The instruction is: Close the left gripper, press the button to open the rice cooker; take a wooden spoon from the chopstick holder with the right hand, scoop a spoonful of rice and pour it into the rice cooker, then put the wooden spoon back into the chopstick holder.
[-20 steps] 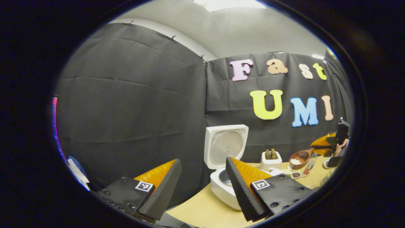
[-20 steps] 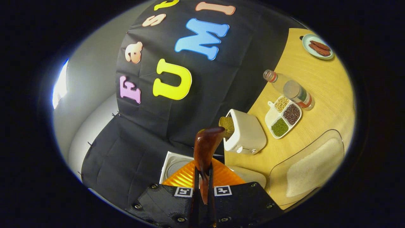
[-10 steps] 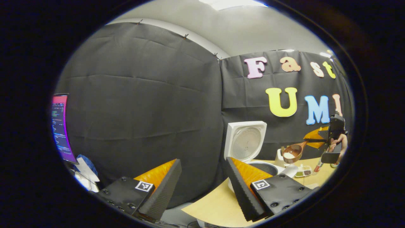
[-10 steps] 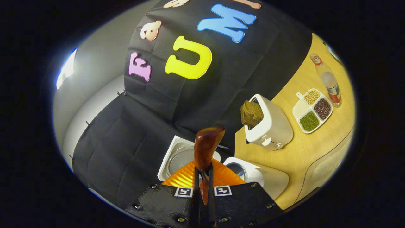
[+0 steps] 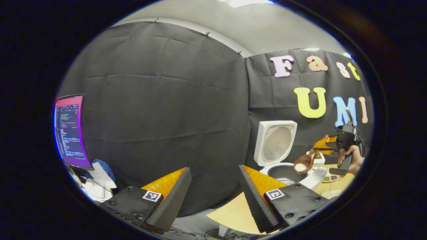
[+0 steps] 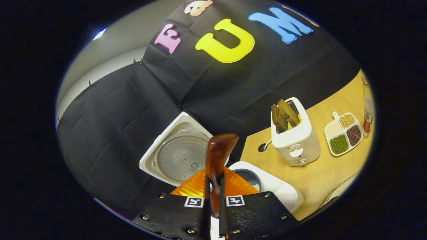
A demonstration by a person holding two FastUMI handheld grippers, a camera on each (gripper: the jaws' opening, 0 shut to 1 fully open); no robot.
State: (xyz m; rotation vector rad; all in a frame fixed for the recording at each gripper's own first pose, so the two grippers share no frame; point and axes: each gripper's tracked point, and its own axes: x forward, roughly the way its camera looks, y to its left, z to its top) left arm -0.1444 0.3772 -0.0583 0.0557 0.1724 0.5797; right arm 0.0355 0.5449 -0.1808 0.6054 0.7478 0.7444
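The right gripper [image 6: 213, 196] pinches the stiff, light wooden spoon [image 6: 217, 156] by its handle, its rice-loaded bowl beside the open rice cooker [image 5: 282, 166], needing level carriage; the left gripper [image 5: 213, 196] stands spread.

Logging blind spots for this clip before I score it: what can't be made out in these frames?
- Wooden spoon bowl contents: right gripper view shows its underside; the rice shows small in the left gripper view.
- Rice cooker pot interior: right gripper covers most of it.
- Divided dish: too small and hidden behind the person's hand in the left gripper view.
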